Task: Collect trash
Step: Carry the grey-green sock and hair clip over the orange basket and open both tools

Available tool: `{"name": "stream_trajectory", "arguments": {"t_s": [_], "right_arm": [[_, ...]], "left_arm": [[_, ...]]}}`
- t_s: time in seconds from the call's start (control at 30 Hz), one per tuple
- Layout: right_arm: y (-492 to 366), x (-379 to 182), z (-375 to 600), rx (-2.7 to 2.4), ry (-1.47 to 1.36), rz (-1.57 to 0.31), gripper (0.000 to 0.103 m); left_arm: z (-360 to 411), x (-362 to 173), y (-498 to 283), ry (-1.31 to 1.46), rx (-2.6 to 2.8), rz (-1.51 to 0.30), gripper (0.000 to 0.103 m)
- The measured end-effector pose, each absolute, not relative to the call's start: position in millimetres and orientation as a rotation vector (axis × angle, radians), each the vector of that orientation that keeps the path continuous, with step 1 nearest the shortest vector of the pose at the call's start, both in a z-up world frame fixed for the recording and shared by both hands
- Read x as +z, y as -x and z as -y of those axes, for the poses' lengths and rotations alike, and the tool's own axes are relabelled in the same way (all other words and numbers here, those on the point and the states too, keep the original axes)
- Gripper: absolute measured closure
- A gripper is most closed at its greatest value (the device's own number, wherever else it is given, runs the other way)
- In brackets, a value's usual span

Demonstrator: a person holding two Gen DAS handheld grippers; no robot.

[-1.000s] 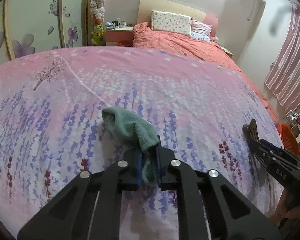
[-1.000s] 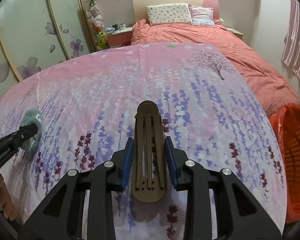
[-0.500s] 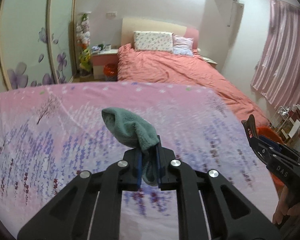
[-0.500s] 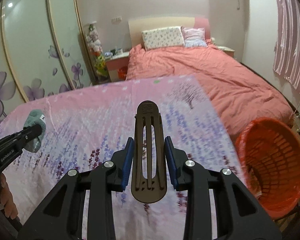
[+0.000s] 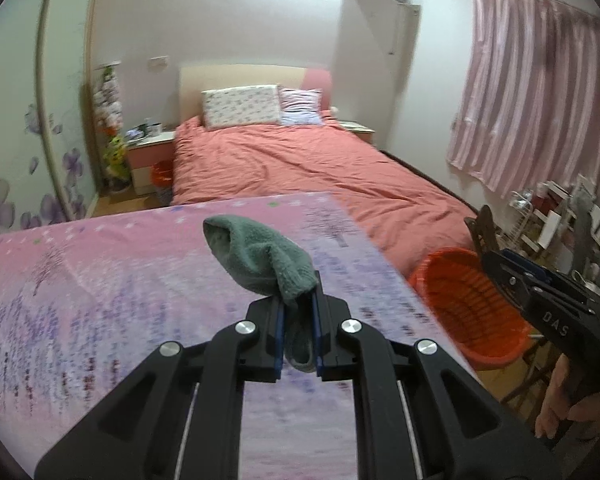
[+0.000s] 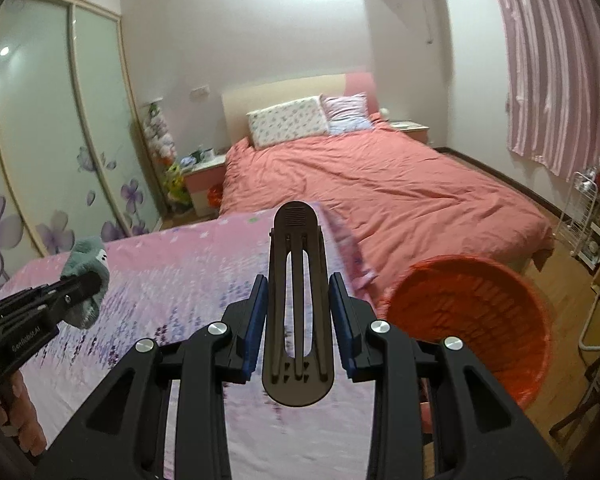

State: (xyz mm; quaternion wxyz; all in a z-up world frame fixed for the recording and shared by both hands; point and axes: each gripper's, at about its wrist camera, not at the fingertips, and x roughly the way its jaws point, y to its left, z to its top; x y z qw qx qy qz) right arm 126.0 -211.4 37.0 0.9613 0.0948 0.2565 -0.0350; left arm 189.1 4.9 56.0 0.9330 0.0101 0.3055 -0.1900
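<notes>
My left gripper [image 5: 298, 322] is shut on a green fuzzy sock [image 5: 260, 258] and holds it in the air above the pink flowered bedspread [image 5: 100, 280]. It also shows at the left of the right wrist view [image 6: 86, 284]. My right gripper [image 6: 300, 312] is shut on a dark brown slotted hair clip [image 6: 298, 300], which sticks up between the pads; it shows at the right of the left wrist view [image 5: 484, 236]. An orange plastic basket [image 6: 480, 312] stands on the floor to the right, beside the bedspread's edge; it also shows in the left wrist view [image 5: 468, 304].
A bed with a salmon duvet [image 6: 380, 192] and two pillows lies ahead. A nightstand [image 6: 204, 176] and sliding wardrobe doors [image 6: 60, 140] are at the left. Pink curtains [image 5: 532, 92] and a white wire rack [image 6: 588, 220] stand at the right.
Both grippers have risen and swung right with their loads still held. The orange basket has come into fuller view and lies closer below the right gripper.
</notes>
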Motion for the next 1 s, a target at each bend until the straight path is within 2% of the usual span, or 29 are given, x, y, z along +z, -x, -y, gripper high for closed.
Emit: {"name": "stream_trajectory", "arguments": {"t_s": [0.43, 0.87, 0.97, 1.0], "right_arm": [[-105.3, 31.1, 285.9, -0.21, -0.262, -0.471, 0.071], [-114.1, 1.8, 347.2, -0.269, -0.365, -0.495, 0.071], [-122.0, -4.9, 361.0, -0.258, -0.401, -0.493, 0.07], [-128.4, -9.5, 368.5, -0.252, -0.431, -0.504, 0.07]], "left_arm": [[114.4, 52.3, -168.0, -0.056, -0.625, -0.633, 0.091], [226.5, 12.9, -177.4, -0.119, -0.781, -0.703, 0.09], [244.5, -0.1, -183.7, -0.132, -0.772, -0.731, 0.08], [250.6, -6.9, -189.0, -0.14, -0.759, -0.744, 0.073]]}}
